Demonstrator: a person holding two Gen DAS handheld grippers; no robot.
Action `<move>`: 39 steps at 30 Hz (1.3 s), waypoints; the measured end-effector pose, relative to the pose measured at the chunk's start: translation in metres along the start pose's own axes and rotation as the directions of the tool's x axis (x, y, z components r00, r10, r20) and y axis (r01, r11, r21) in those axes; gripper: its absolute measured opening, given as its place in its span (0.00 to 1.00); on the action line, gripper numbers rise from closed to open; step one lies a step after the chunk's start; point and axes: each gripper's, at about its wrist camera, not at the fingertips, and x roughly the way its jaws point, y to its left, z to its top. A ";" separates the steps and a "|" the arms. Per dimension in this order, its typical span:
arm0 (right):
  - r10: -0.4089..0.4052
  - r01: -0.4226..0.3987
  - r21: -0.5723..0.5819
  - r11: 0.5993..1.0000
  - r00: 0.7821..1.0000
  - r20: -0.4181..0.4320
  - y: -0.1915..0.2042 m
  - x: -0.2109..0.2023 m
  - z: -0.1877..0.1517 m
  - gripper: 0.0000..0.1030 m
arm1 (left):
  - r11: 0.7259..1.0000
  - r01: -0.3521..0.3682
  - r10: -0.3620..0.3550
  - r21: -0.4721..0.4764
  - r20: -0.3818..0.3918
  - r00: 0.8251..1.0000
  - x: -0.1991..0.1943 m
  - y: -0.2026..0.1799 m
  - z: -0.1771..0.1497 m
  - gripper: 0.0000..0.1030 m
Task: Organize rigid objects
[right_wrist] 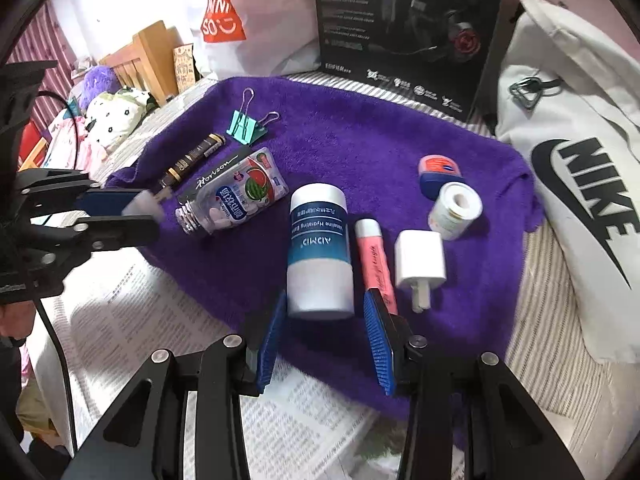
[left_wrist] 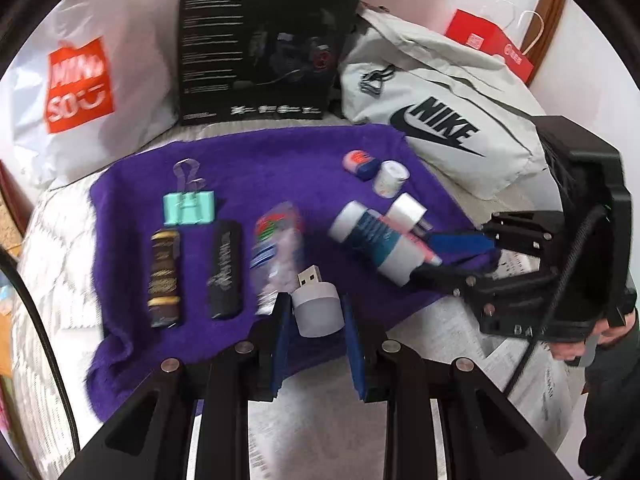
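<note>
A purple towel holds the objects. My left gripper is shut on a white USB night light, lifted over the towel's near edge; in the right wrist view the left gripper is at the left. My right gripper is open around the base of a lying white-and-blue lotion bottle, with a gap at the right pad. Beside the bottle lie a pink tube, a white charger plug, a tape roll and a red-blue tin. At the left lie a candy bottle, a black tube, a brown tube and a green binder clip.
A black headphone box stands behind the towel, with a white Miniso bag to its left and a grey Nike bag to its right. Newspaper covers the bed in front. A person's hand holds the right gripper.
</note>
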 end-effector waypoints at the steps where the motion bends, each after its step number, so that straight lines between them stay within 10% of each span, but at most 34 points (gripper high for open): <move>1: 0.000 0.000 0.004 1.000 1.000 0.005 -0.002 -0.003 -0.001 0.39 | 1.000 0.007 -0.007 0.005 -0.001 1.000 0.004 -0.003 0.003 0.24; 15: -0.013 -0.003 0.168 0.986 0.995 0.094 -0.039 -0.062 -0.054 0.39 | 0.997 -0.039 0.046 0.069 -0.097 0.994 0.067 -0.025 0.011 0.24; 39: -0.024 -0.033 0.310 0.950 0.984 0.179 -0.041 -0.107 -0.101 0.39 | 0.997 -0.070 0.073 0.042 -0.074 0.995 0.028 -0.032 -0.002 0.25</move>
